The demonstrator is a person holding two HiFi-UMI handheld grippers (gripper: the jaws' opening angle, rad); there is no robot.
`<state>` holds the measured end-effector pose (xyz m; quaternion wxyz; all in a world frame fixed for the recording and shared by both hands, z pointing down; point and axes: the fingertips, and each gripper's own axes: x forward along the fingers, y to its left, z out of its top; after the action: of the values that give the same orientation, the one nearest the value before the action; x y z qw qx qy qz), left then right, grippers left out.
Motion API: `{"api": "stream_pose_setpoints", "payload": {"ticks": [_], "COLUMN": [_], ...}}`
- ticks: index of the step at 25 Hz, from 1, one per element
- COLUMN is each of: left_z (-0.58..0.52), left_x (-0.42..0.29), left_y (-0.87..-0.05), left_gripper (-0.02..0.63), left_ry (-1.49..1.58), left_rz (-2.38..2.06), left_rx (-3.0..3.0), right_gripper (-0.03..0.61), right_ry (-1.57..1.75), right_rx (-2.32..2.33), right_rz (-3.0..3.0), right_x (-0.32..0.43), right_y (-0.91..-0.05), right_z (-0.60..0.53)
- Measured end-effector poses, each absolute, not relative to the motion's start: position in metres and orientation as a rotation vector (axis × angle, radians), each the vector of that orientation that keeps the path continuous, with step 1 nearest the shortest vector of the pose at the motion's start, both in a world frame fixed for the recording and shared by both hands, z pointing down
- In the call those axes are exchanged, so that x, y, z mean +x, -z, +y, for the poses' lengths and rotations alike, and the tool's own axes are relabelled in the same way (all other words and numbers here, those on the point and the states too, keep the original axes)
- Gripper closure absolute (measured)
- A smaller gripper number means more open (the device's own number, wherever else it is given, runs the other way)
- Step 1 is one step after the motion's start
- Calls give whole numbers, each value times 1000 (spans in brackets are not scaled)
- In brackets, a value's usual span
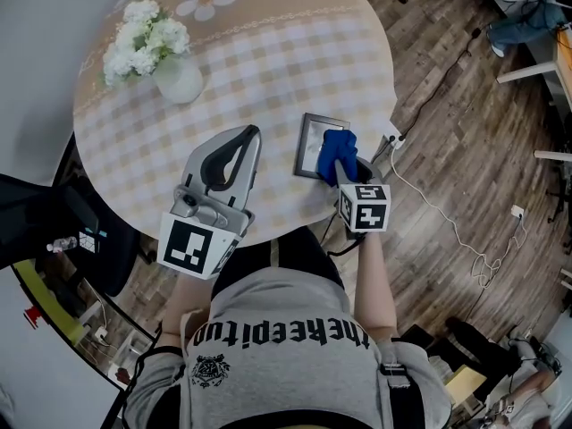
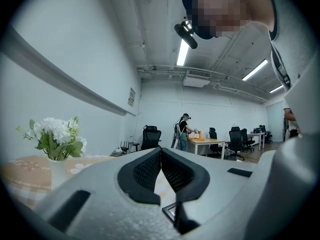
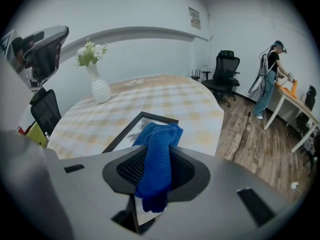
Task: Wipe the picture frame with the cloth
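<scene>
Pinching blue cloth (image 3: 159, 151) — right hand-held gripper (image 3: 160, 170) — over the picture frame (image 1: 310, 141).

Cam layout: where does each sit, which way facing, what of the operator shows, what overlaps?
Head view: head-mounted, steeply down at the table; shirt, forearms, left gripper and right gripper show.
Left gripper view: on the left gripper, along its shut jaws across the table into the office; person's head above.
Right gripper view: on the right gripper, along jaws shut on the cloth, over the picture frame; left gripper upper left.
Shared: all three see the vase and picture frame.
</scene>
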<state>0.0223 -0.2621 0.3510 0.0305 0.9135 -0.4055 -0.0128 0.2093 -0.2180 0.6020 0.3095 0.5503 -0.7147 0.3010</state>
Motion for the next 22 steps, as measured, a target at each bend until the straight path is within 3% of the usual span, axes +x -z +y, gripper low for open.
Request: {"api": "stream_pose_setpoints", "payload": {"ticks": [10, 22], "left_z": [-254, -249], "left_x": [20, -12], "left_y": [-348, -346], "left_gripper": [595, 595], "left_ry": [49, 51], "left_rz": [-1232, -1311], "left_rx": [2822, 2790], "right_gripper": [465, 466], "right_ry": [-803, -799], "right_rx": [1454, 1321], "right_rz": [-1950, -2078], "right_x": [199, 127], "right_y": [-602, -601], "right_z": [-210, -225]}}
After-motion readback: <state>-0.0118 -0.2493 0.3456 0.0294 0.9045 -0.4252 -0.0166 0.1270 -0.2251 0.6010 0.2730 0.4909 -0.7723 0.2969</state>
